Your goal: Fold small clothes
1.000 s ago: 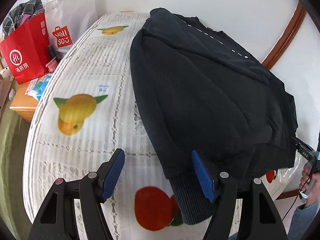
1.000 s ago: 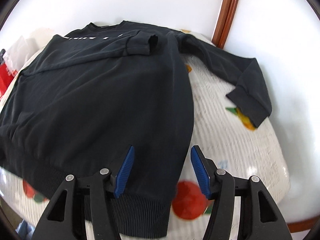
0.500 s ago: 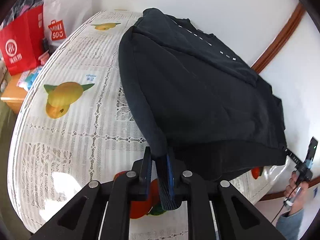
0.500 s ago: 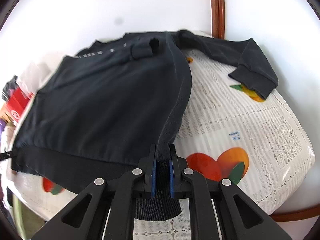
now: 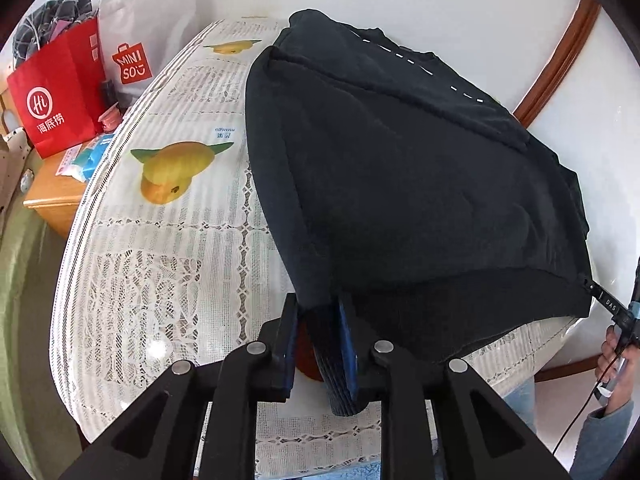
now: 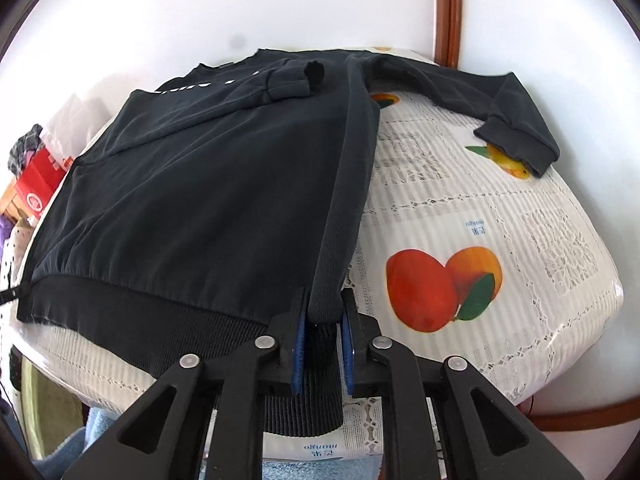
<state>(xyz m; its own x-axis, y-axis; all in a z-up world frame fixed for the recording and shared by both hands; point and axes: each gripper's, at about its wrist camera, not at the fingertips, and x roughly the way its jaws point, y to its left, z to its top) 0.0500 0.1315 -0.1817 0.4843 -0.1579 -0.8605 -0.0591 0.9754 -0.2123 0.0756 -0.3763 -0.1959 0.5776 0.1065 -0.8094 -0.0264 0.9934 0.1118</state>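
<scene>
Both claws clamped on sweatshirt (image 5: 420, 184) hem: left claw (image 5: 318, 344), right claw (image 6: 322, 344); tablecloth (image 6: 500, 220) beneath.

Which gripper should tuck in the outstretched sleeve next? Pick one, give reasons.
Right. The right gripper grips the sweatshirt hem on the side where that sleeve lies; the left gripper holds the far corner.

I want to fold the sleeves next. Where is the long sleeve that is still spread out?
In the right wrist view, the spread sleeve lies on the tablecloth at the far right, its cuff on a printed yellow fruit.
</scene>
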